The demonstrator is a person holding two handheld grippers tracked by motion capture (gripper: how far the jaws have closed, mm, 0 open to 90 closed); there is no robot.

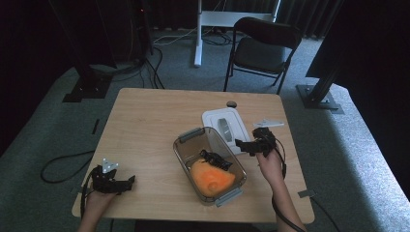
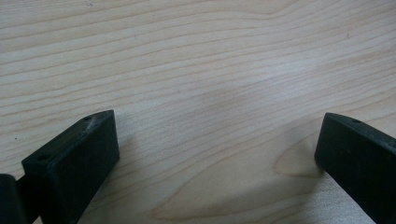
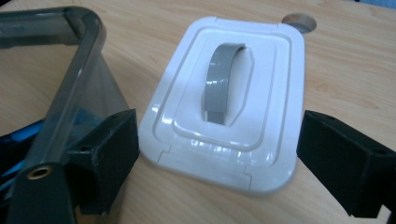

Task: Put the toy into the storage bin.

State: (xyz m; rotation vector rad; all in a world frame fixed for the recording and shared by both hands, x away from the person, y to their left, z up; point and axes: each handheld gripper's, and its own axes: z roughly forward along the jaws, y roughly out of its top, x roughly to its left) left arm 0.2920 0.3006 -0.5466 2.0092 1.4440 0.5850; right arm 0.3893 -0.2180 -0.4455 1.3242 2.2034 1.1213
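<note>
A clear plastic container (image 1: 186, 153) stands in the middle of the wooden table (image 1: 145, 125), holding an orange lump (image 1: 211, 179) and a black object (image 1: 215, 159). Beside it to the right lies its white lid (image 1: 230, 120) with a grey handle (image 3: 223, 81). My right gripper (image 1: 245, 145) hovers open at the lid's (image 3: 224, 135) near end, one jaw next to the container wall (image 3: 79, 79), the other right of the lid. My left gripper (image 1: 126, 181) rests open near the table's front left corner, over bare wood (image 2: 210, 93).
A small white flat piece (image 1: 268, 123) lies right of the lid. A round cable hole (image 1: 231, 104) is near the table's far edge. A black folding chair (image 1: 263, 48) and a white stand (image 1: 198, 34) are beyond the table.
</note>
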